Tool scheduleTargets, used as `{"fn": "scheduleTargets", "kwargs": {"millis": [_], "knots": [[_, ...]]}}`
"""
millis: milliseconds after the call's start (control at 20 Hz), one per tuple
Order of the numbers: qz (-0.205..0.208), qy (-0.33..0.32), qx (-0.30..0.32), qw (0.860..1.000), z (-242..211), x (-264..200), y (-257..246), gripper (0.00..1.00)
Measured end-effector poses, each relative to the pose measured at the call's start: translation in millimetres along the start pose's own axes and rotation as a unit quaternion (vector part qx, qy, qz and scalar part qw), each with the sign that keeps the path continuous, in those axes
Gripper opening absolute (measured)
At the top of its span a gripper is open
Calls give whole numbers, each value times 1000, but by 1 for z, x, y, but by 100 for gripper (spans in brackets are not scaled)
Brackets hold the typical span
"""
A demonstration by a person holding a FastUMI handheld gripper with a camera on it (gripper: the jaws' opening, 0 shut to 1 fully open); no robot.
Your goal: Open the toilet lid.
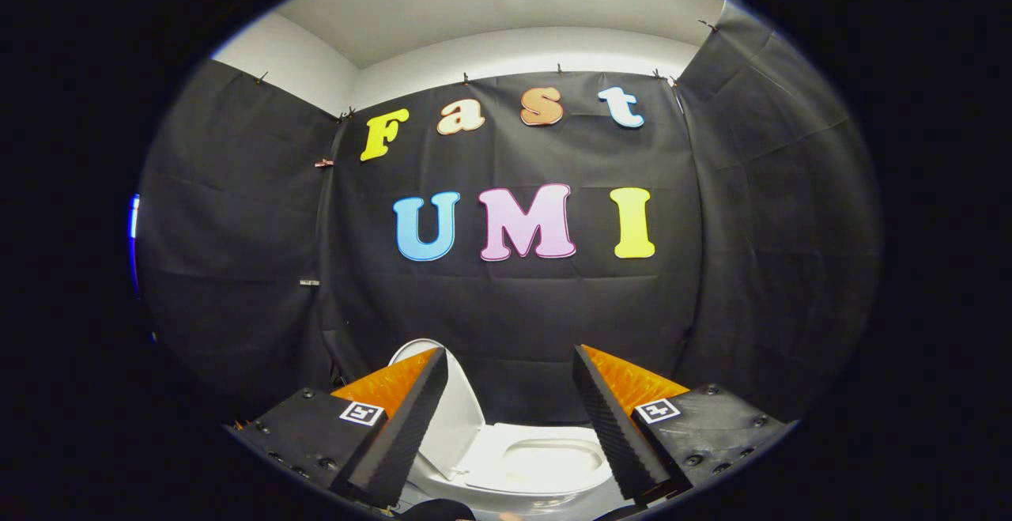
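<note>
gripper [510, 363] spread empty, toilet lid [457, 418] raised

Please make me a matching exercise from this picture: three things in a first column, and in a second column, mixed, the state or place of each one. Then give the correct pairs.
Column 1:
1. toilet lid
2. toilet seat
3. tongs

Column 2:
A. open, with nothing between the fingers
B. raised, standing up beside the left finger
C. lying down flat around the bowl, beyond the fingers

Right pairs: 1-B, 2-C, 3-A
</note>
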State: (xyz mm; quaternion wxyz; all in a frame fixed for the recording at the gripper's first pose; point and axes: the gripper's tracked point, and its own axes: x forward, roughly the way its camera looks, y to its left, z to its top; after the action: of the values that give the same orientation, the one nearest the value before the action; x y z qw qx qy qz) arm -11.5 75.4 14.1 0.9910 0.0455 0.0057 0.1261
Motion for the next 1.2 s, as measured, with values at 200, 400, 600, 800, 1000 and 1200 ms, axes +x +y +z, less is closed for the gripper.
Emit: {"fn": "scheduleTargets", "kwargs": {"millis": [200,400,600,800,1000,1200], "knots": [[1,0,-1,1000,0,2,2,99],[1,3,-2,1000,-2,3,2,99],[1,3,-1,1000,-2,3,2,99],[3,3,-2,1000,-2,3,2,99],[3,3,-2,1000,-3,3,1,99],[2,2,0,1000,-2,2,1,99]]}}
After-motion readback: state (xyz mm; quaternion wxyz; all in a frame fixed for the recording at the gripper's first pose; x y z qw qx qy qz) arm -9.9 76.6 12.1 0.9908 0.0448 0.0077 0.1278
